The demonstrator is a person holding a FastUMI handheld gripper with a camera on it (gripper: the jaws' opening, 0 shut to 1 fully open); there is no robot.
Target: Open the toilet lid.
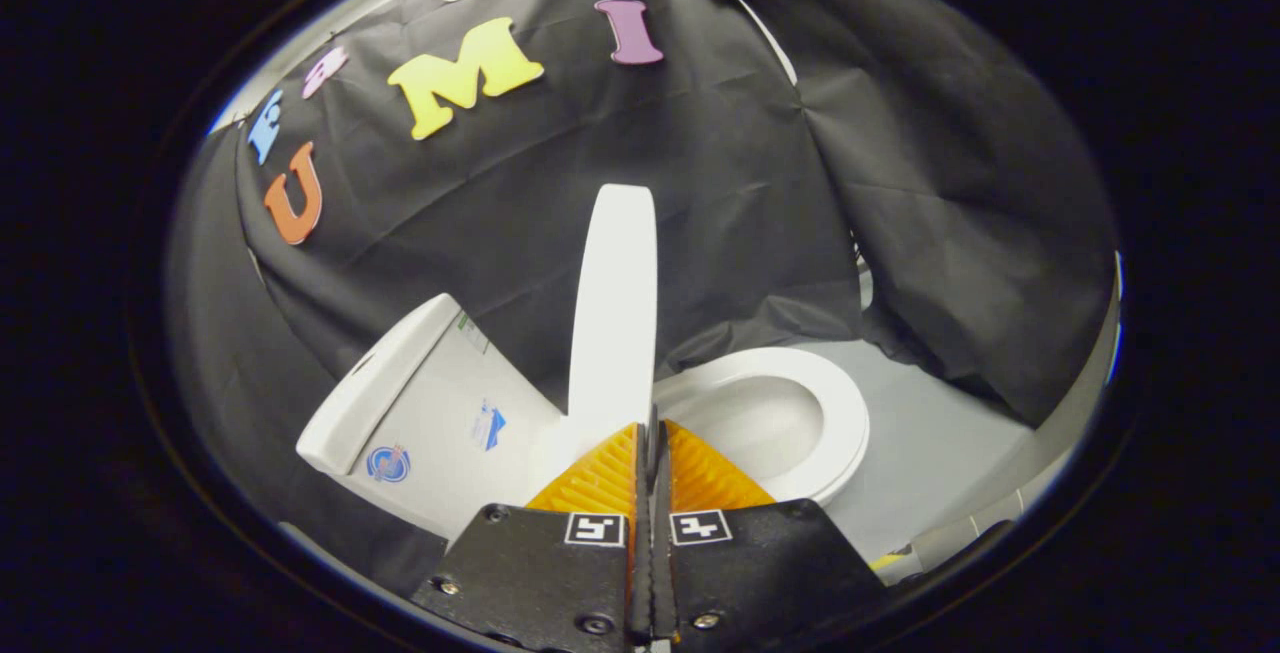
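Note:
The white toilet appears tipped sideways in the gripper view. Its lid (612,303) is lifted off the seat and shows edge-on, rising straight ahead beyond the fingertips. The seat ring (845,423) and the open bowl (760,418) lie to the right of the lid, and the tank (400,413) lies to its left. My gripper (650,425) is shut, its two fingers pressed together with nothing between them. The tips sit at the near end of the lid, by its right face; I cannot tell whether they touch it.
Black cloth hangs close behind and around the toilet as the booth wall. A grey floor (930,443) spreads to the right of the seat, with pale tiles (960,533) at its near edge. Stickers mark the tank's side.

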